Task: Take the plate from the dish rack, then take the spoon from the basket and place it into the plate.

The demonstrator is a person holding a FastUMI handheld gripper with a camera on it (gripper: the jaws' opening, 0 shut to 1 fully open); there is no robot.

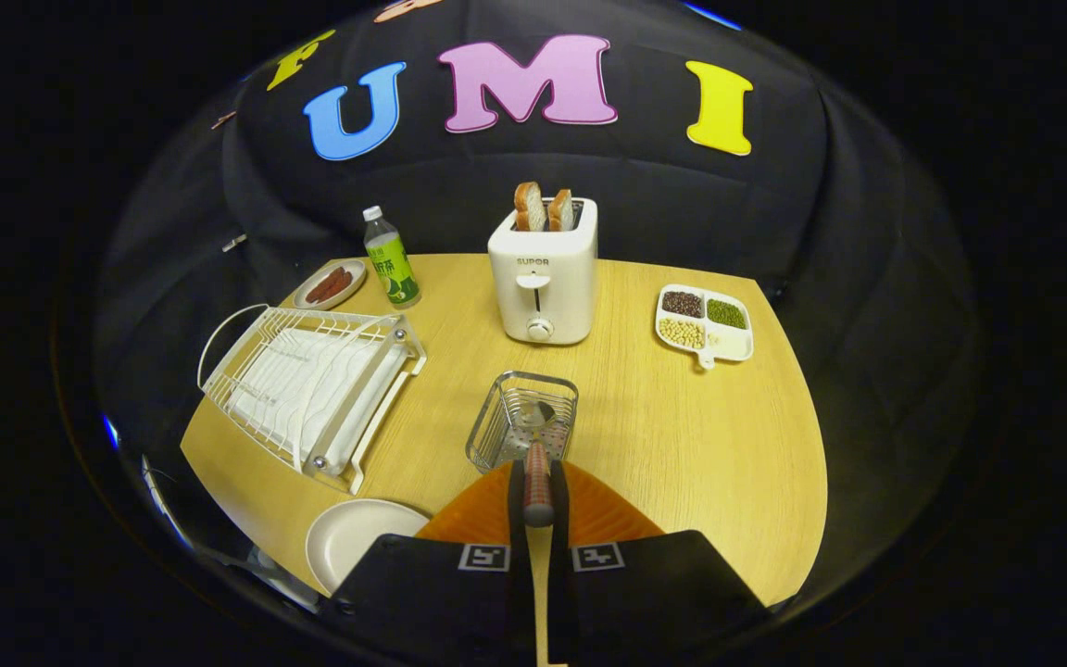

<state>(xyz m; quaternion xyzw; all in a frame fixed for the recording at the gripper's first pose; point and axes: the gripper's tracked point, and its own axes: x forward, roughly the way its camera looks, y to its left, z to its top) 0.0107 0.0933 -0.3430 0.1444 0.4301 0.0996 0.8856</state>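
Your gripper (539,505) is clenched on the spoon's handle (538,482), both fingers pressing on it, with the spoon bowl (533,414) over the wire basket (522,421) just ahead, so the lift-out looks to be in hand. The plate (357,537) is already off the dish rack (307,389) and lies flat on the table (700,435) beside your fingers, near the rack's front corner. Gripping the handle end likely keeps your fingers clear of the basket rim.
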